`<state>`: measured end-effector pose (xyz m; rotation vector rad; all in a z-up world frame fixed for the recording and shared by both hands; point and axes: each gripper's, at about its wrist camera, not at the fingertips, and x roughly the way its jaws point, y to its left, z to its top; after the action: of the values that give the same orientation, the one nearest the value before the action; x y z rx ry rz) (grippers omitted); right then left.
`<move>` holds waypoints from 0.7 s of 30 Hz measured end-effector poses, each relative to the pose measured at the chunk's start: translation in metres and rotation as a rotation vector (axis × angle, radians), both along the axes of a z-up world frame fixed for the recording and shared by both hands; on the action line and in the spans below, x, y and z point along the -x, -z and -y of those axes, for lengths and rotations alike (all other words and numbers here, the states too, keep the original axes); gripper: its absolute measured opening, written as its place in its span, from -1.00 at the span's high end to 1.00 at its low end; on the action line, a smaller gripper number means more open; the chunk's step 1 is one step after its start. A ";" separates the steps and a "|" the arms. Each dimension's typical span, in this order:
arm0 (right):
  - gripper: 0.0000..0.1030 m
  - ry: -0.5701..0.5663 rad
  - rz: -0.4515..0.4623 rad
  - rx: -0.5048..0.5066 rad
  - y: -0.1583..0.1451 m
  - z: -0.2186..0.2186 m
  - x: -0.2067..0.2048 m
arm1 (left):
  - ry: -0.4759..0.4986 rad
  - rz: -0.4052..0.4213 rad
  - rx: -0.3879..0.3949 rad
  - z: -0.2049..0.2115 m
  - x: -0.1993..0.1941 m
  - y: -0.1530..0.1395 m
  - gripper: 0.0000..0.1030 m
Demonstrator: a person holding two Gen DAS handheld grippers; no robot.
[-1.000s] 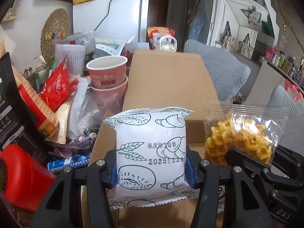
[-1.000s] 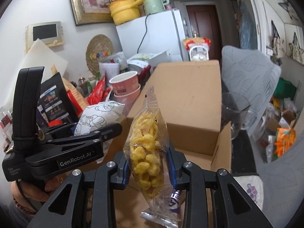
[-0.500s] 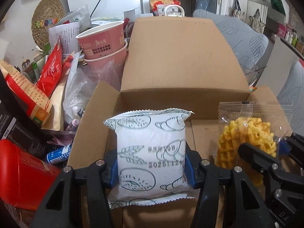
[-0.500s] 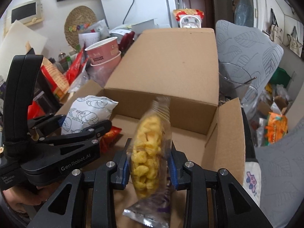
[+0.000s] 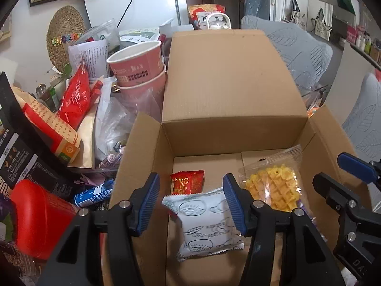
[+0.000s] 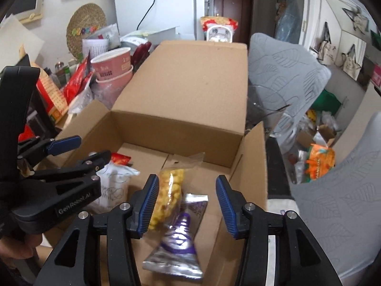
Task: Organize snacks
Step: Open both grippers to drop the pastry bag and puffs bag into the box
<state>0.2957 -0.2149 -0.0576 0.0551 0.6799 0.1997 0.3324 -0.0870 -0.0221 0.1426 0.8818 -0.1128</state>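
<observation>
Left jaws: stood apart; the white pastry pack (image 5: 207, 224) is seen between the pads, its right edge at or against the right pad, clear of the left one (contact cannot be told).
Right jaws: just opened, now stood wide; the clear bag of yellow puffs (image 6: 167, 197) is seen leaning against the left pad (image 6: 148, 205), well clear of the right one.
Left gripper (image 5: 191, 205): held over the near left part of the cardboard box (image 5: 233, 90).
Right gripper (image 6: 187, 206): held over the near right part of the same box.
Box contents: pastry pack lies on the floor; a red sachet (image 5: 188, 182) just behind it; the puff bag to its right; a purple-and-silver wrapper (image 6: 177, 236) beside the puffs.
Surroundings: stacked pink paper cups (image 5: 138, 69) left of the box (amid packets).
</observation>
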 end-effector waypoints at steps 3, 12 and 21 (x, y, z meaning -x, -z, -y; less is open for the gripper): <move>0.04 0.022 0.020 0.004 -0.010 0.001 0.010 | 0.005 0.027 0.004 -0.002 0.010 -0.012 -0.06; -0.04 0.061 0.096 -0.001 -0.045 -0.002 0.052 | 0.037 0.088 0.038 -0.011 0.036 -0.053 -0.06; -0.04 0.078 0.170 -0.017 -0.070 -0.008 0.104 | 0.059 0.160 0.066 -0.023 0.081 -0.088 -0.06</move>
<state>0.1920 -0.2072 0.0126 0.0800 0.5055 0.1338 0.2516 -0.0643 0.0657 0.1144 0.7141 -0.1828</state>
